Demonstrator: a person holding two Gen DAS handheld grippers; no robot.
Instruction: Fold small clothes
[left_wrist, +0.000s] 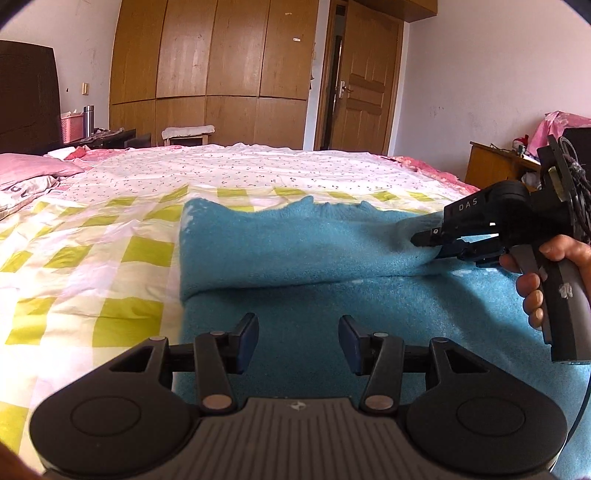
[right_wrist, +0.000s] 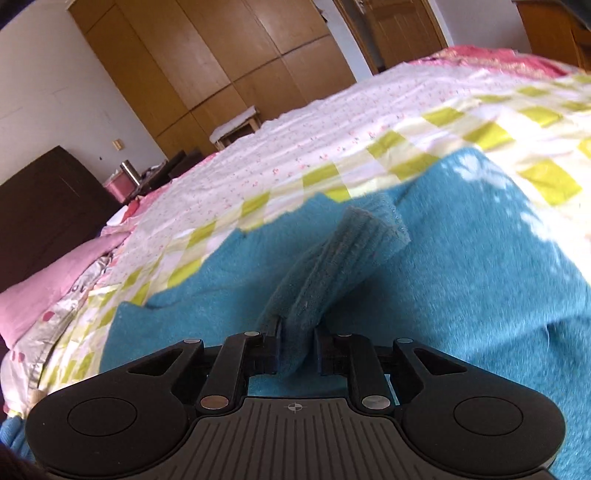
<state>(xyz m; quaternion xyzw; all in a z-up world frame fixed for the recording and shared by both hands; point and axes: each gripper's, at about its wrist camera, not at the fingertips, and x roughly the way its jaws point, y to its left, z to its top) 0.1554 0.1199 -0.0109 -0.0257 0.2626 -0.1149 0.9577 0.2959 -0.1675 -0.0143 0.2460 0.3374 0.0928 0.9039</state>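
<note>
A teal fleece garment (left_wrist: 295, 266) lies on the bed with its far part folded over toward me, leaving a thick fold line across it. My left gripper (left_wrist: 298, 341) is open and empty, low over the near part of the garment. My right gripper (left_wrist: 430, 245) comes in from the right and is shut on the garment's ribbed sleeve end. In the right wrist view the ribbed cuff (right_wrist: 332, 266) runs up from between my right gripper's (right_wrist: 297, 350) closed fingers, lifted above the rest of the garment (right_wrist: 461, 258).
The bed carries a white and green checked sheet (left_wrist: 92, 266) and a flowered cover (left_wrist: 258, 166). Pink pillows (left_wrist: 33, 177) lie at the left. A wooden wardrobe (left_wrist: 214, 74), a door (left_wrist: 362, 81) and a small stool (left_wrist: 188, 134) stand behind. A side table (left_wrist: 495, 162) is at the right.
</note>
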